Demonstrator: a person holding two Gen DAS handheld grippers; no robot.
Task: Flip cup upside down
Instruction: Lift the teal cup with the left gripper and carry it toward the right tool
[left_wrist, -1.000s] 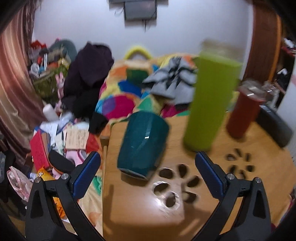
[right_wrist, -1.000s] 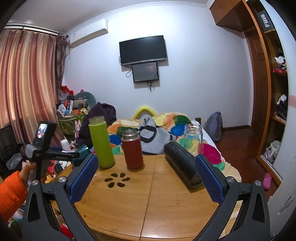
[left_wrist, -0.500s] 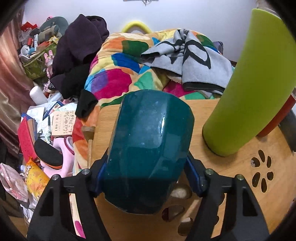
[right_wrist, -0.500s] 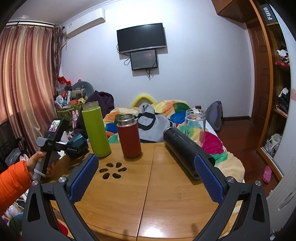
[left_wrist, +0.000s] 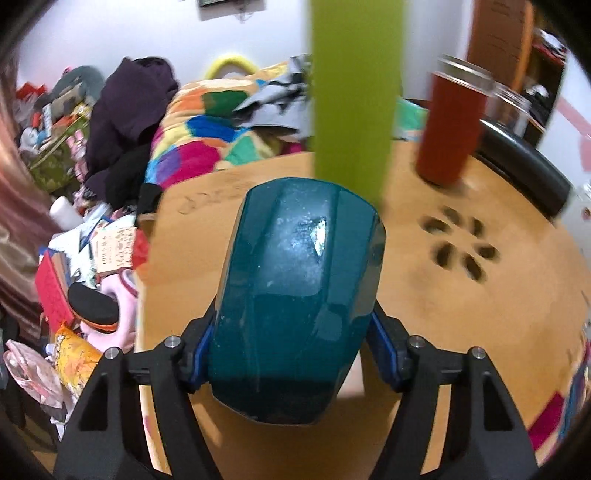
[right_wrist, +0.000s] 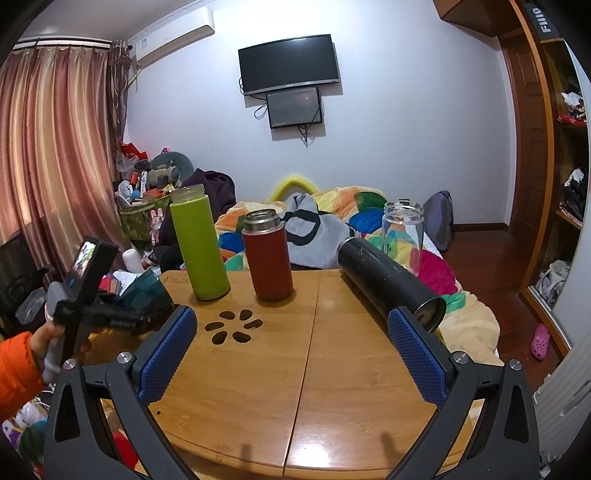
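A dark teal cup (left_wrist: 295, 295) fills the middle of the left wrist view, tilted with its far end pointing away over the wooden table (left_wrist: 480, 314). My left gripper (left_wrist: 291, 350) is shut on the cup, blue pads pressed on both sides near its lower end. In the right wrist view the same cup (right_wrist: 146, 291) is held at the table's left edge by the left gripper (right_wrist: 110, 314). My right gripper (right_wrist: 291, 354) is open and empty above the table's near part (right_wrist: 332, 387).
A tall green bottle (right_wrist: 199, 243), a red flask (right_wrist: 267, 254), a black flask lying on its side (right_wrist: 388, 280) and a clear glass jar (right_wrist: 402, 236) are on the table. A flower-shaped cutout (right_wrist: 232, 326) lies in the tabletop. A cluttered bed stands behind.
My left gripper closed in on the teal cup, gripped it and has swung it so the green bottle now stands directly behind it. The right gripper has barely moved.
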